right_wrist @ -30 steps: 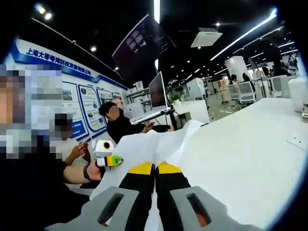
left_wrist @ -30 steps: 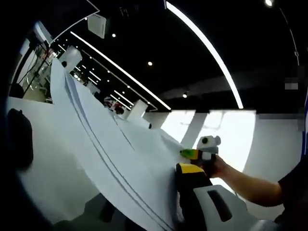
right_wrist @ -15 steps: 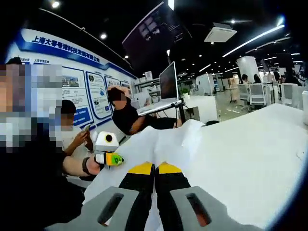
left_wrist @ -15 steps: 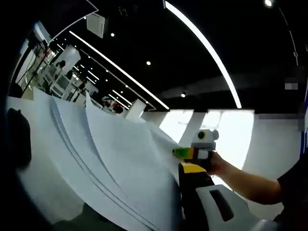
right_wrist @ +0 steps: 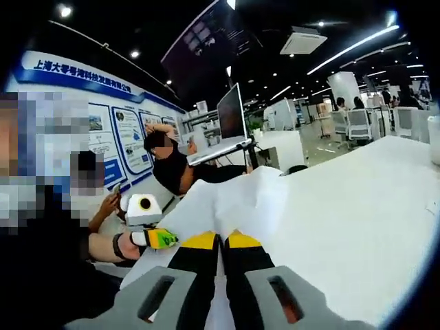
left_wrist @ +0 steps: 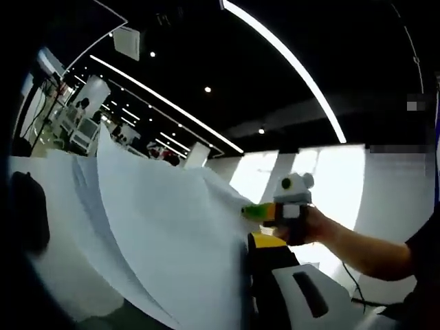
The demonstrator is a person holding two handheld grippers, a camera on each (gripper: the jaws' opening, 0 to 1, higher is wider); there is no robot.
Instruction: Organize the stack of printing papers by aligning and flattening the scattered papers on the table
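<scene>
A sheaf of white printing papers (left_wrist: pixel 158 234) is lifted off the white table (left_wrist: pixel 62 275) and bows upward, its sheets fanned apart at the far end. My left gripper (left_wrist: pixel 249 242) grips its near edge; one yellow-tipped jaw shows, and the other is hidden behind the paper. The right gripper (left_wrist: pixel 289 203), held by a hand, sits at the far side of the sheaf. In the right gripper view my right gripper (right_wrist: pixel 221 240) is shut on the papers (right_wrist: pixel 230 203), which curl up ahead of it. The left gripper (right_wrist: pixel 148 237) holds the sheaf's left edge.
The white table (right_wrist: pixel 344 227) stretches to the right. A dark object (left_wrist: pixel 27 213) lies on it at the left. Seated people (right_wrist: pixel 168 168) and a monitor (right_wrist: pixel 230 117) are beyond the table's far end. Office chairs (right_wrist: pixel 357 124) stand far right.
The sheaf has bowed up higher and its sheets have fanned apart. The far end has curled toward the right gripper. Both grippers keep their hold.
</scene>
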